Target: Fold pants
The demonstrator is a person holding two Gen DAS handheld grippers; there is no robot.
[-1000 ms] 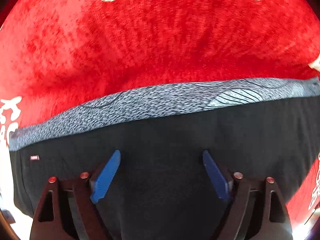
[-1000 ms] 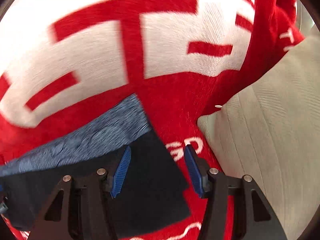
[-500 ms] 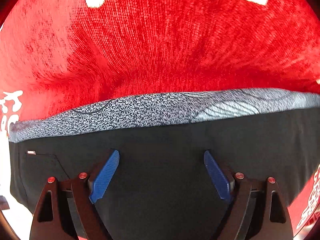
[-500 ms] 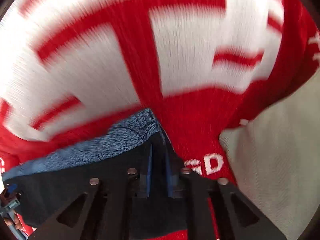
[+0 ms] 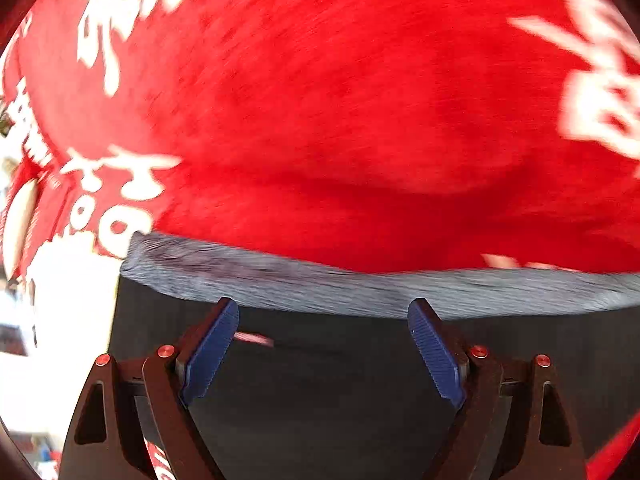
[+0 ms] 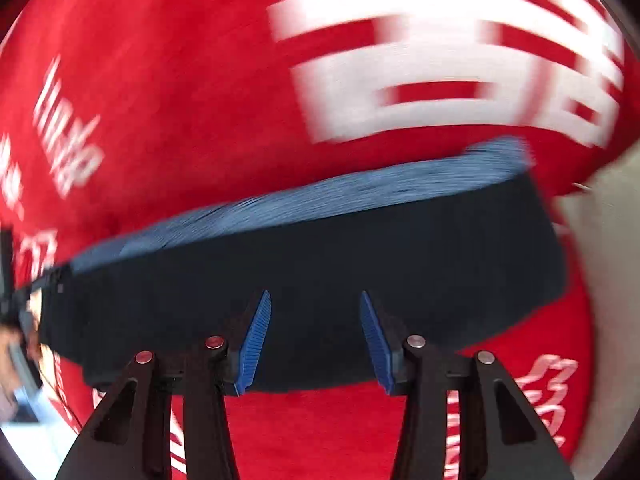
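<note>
Black pants (image 6: 320,264) are lying folded on the red blanket (image 5: 340,120). The left gripper (image 5: 323,344) is hanging wide open above them; the right gripper (image 6: 315,336), having just been opening, is gripping nothing.

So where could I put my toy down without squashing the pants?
Best spot: the bare red blanket beyond the grey waistband, out to the white letters. There is also a smaller red strip in front of the pants, near the right tongs. The beige cushion crowds the right side. The left tongs hang open over the pants.
</note>
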